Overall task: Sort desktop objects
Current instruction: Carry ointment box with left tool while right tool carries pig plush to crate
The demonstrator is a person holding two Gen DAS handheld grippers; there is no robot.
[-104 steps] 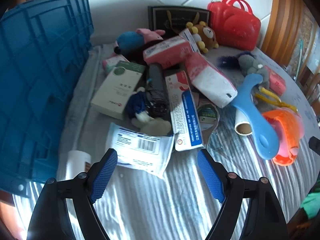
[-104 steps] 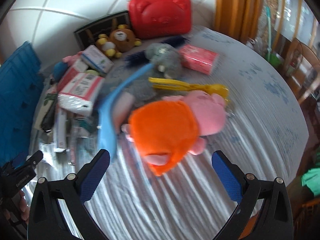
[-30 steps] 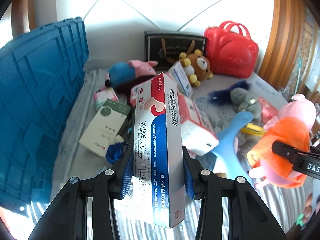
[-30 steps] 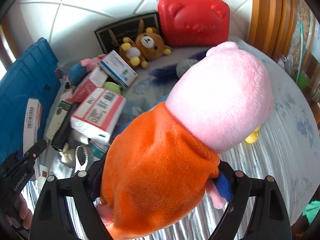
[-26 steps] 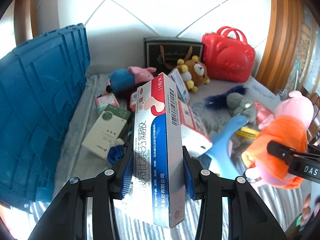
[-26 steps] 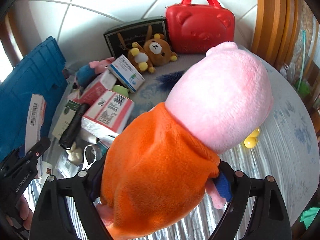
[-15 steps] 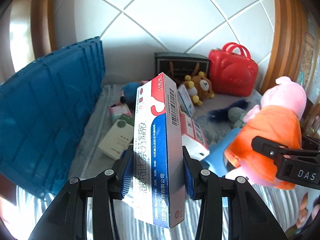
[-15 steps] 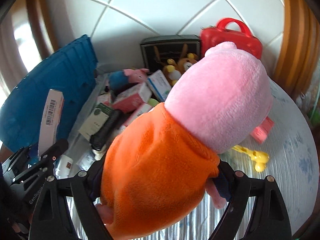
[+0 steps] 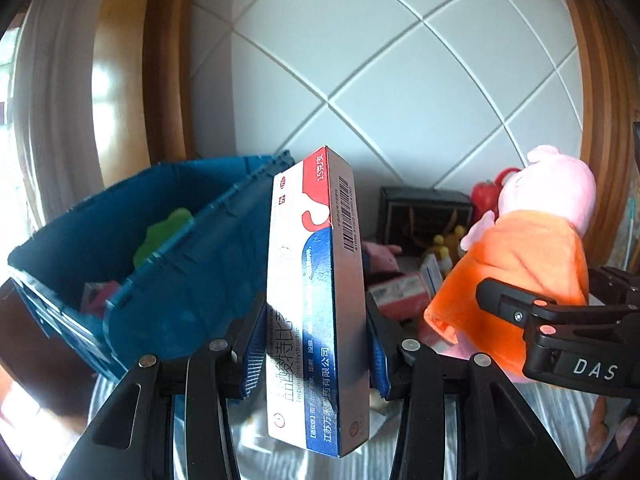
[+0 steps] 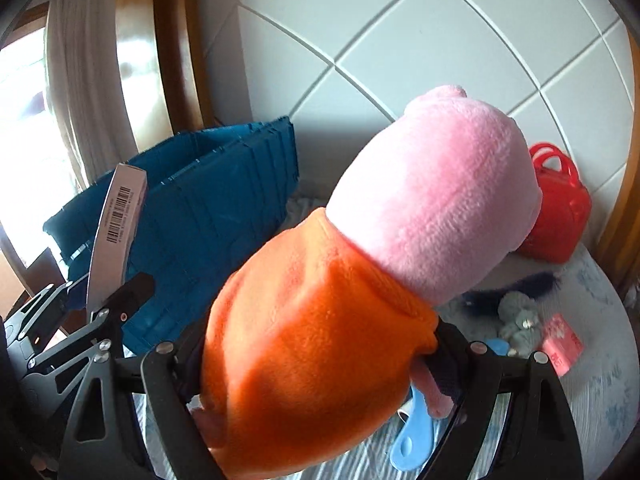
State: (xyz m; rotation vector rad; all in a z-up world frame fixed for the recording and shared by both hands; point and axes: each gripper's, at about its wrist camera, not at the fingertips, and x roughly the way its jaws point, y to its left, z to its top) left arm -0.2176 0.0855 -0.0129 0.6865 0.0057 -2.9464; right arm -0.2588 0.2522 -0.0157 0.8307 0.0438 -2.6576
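In front of my left gripper (image 9: pixel 316 356), in the left wrist view, a tall medicine box (image 9: pixel 316 300) in white, red and blue stands upright, clamped between the blue pads (image 9: pixel 252 356), one pressing on each long side; its barcode edge faces right; behind it and to the left sits the blue crate (image 9: pixel 180 280), tilted in the view, with a green thing (image 9: pixel 160 236) and something pink (image 9: pixel 100 296) inside, both too blurred for me to name; to the right my right gripper (image 9: pixel 516 312) comes in from the edge, black, lettered DAS, closed around the orange body of a pig plush (image 9: pixel 528 248) with a pink head; beyond it, on the counter (image 9: pixel 552 404), I see a dark box (image 9: pixel 424 216), a red case (image 9: pixel 486 192) mostly hidden by the plush, and some small cartons I cannot read.

In the right wrist view, the pig plush (image 10: pixel 360 280) fills the middle, its orange dress squeezed between the arms of my right gripper (image 10: pixel 316 360), whose pads are buried in the fabric; the pink head leans up and right; at the left my left gripper (image 10: pixel 96 312) holds the medicine box (image 10: pixel 116 220) edge-on, barcode toward me, in front of the blue crate (image 10: pixel 208 216); on the counter (image 10: pixel 592 400) to the right lie the red case (image 10: pixel 560 216), a grey plush (image 10: pixel 516 316), a pink packet (image 10: pixel 560 344) and a light blue plastic piece (image 10: pixel 412 444) partly under the pig.
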